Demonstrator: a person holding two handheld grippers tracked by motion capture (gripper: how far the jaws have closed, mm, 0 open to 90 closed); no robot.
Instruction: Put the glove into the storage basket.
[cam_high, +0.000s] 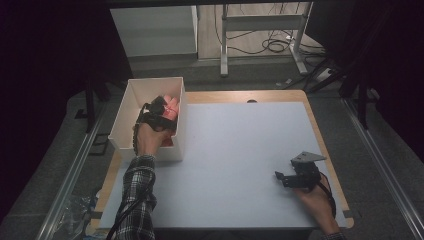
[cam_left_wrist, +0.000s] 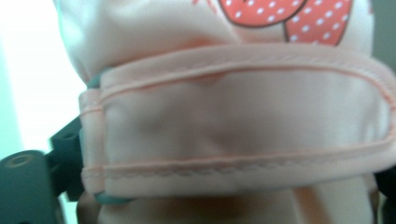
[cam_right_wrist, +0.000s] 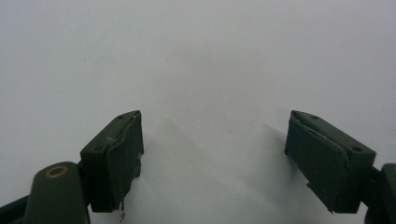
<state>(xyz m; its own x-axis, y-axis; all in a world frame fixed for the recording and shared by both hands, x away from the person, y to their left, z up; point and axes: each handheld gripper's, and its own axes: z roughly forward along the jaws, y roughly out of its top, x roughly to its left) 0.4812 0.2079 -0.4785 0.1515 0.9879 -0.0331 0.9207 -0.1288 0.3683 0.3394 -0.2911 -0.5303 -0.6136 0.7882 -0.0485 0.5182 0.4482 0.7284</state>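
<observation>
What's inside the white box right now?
The white box holds pink cloth, with the left gripper reaching in over it. The left gripper view shows it as peach fabric with a stitched band. The hand and gripper cover the rest of the box's floor.

Right hand-held gripper (cam_right_wrist: 212, 158) above a bare stretch of the pale tabletop (cam_right_wrist: 196, 56).
The two black jaws rise from the lower edge of the view and stand wide apart, with nothing between them. Each carries a flat, dark pad on its inner face; the left pad's edge looks slightly frayed. A round brass-coloured fitting (cam_right_wrist: 56, 171) sits on the gripper body at lower left. Soft shadows of both jaws fall on the tabletop just beyond them.
</observation>
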